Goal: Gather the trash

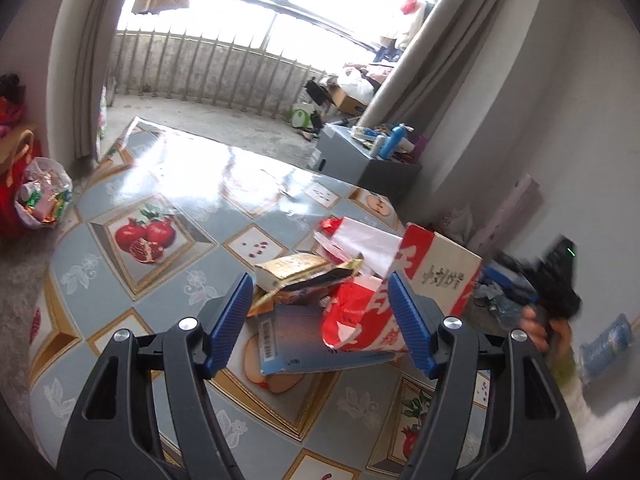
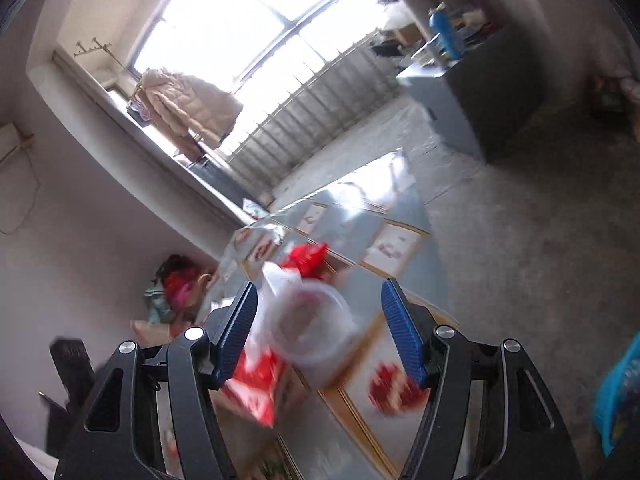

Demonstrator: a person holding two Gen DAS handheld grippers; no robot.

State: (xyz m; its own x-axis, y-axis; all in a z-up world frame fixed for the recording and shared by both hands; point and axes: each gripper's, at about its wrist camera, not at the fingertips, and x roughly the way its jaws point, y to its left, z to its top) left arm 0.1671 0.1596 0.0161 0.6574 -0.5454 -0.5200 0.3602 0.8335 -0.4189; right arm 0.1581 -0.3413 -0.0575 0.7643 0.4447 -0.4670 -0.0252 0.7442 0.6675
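A heap of trash lies on the fruit-patterned table (image 1: 160, 184): a red and white wrapper (image 1: 356, 312), a blue card sleeve (image 1: 296, 340), a gold packet (image 1: 292, 268) and a red and white carton (image 1: 444, 264). My left gripper (image 1: 320, 320) is open just above the heap, its jaws on either side of the wrapper. My right gripper (image 2: 320, 328) is open, tilted, over a clear plastic cup (image 2: 308, 328) and a red and white wrapper (image 2: 256, 384) on the table (image 2: 392, 248); this view is blurred. The right gripper also shows in the left wrist view (image 1: 556, 284), off the table's right edge.
A plastic bag of wrappers (image 1: 42, 196) sits on the floor left of the table, next to a red bag (image 1: 12, 168). A grey cabinet (image 1: 360, 160) with bottles stands beyond the table. A blue packet (image 2: 620, 392) lies on the floor at right.
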